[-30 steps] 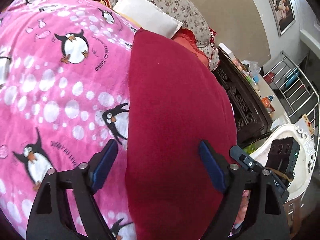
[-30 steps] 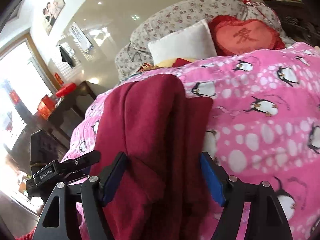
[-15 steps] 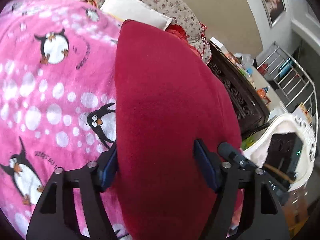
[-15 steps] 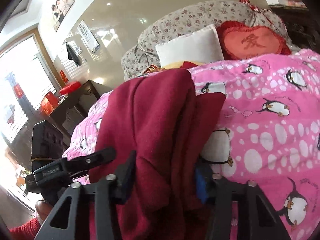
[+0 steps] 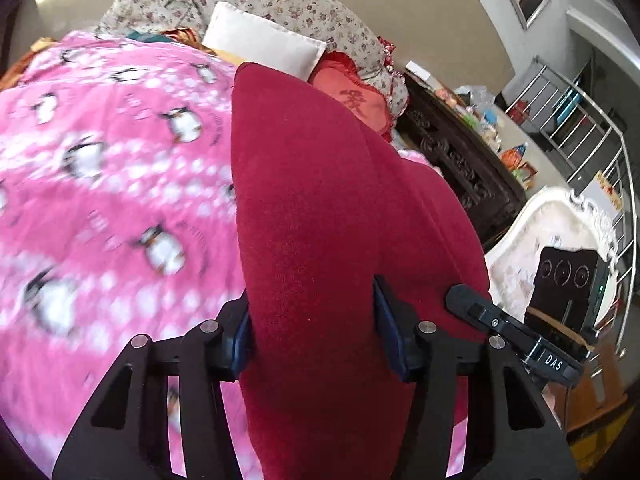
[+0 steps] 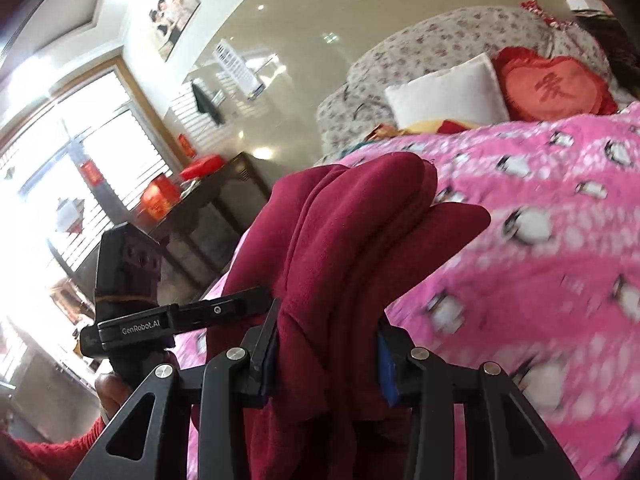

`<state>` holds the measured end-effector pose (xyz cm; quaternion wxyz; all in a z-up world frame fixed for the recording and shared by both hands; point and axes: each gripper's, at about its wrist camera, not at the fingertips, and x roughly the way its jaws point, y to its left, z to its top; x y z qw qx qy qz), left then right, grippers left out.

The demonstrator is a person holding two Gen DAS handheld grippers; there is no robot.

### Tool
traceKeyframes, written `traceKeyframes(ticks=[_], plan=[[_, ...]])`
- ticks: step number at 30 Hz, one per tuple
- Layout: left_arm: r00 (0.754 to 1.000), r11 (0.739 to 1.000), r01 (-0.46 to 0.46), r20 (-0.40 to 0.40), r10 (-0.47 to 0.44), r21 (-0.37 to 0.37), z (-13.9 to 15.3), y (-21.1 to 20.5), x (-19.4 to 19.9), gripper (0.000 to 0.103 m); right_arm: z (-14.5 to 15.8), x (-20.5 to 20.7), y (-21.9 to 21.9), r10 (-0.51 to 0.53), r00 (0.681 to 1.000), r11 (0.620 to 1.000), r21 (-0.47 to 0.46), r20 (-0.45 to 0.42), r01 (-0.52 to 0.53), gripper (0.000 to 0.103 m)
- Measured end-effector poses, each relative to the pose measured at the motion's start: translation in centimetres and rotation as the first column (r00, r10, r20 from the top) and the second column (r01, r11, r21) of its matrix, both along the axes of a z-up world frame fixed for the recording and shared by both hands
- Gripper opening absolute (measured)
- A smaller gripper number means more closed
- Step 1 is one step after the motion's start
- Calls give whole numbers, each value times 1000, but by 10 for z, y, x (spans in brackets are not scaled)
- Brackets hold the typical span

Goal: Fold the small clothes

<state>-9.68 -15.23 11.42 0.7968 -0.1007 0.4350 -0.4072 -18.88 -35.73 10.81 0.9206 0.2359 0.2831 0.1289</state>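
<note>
Garment: dark red fleece cloth [image 5: 320,208], soft and thick, bunched into long folds, lifted over the pink penguin blanket [image 5: 112,184] on the bed.
Left gripper [image 5: 312,336]: jaws have just been closing, pads pressing the cloth's near end.
Right gripper [image 6: 326,356]: likewise just closing, clamped on gathered folds.

A glossy beige wall [image 6: 304,40] with reflected spotlights fills the upper middle of the right wrist view. At the left a bright window [image 6: 60,152] glares white — a framed photograph [image 6: 172,16] hangs above it. A dark carved wooden cabinet [image 5: 460,160] sits right of centre in the left wrist view, a steel railing [image 5: 580,120] beyond.
</note>
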Motion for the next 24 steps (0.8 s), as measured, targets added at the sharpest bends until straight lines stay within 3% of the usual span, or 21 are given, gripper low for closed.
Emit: traceKeyframes(ticks=[4,8,10,14,17,21,24], plan=[[999,999,-33,-28,34,41,-24,25,-17,52,-27,-6,24,22,998,999,30,-55,-20,39],[995,989,-80,-49,87,128,-63,29,-15,54,-68,8,31,-54,973,998,-29,-224,49,49],[996,988,-92,-1,93,120,-61,31,-22,57,-62,-2,29,-66,978,998,-19,-199,63,50],[990,973,-133,65,123,187,-48,29,-35,59,-26,-20,25,-148,983,984,-119,-109,135,50],[982,959,-175,113,153,224,-45,23,-36,60,-5,-15,44,-93,994,976,-204,-56,80,49],[965,939,-230,188,185,257,-46,18,-33,61,-13,13,67,-41,997,953,-303,-72,17,42],[961,931,-235,208,180,279,-49,11,-28,62,-39,43,71,-73,984,909,-417,-160,0,39]])
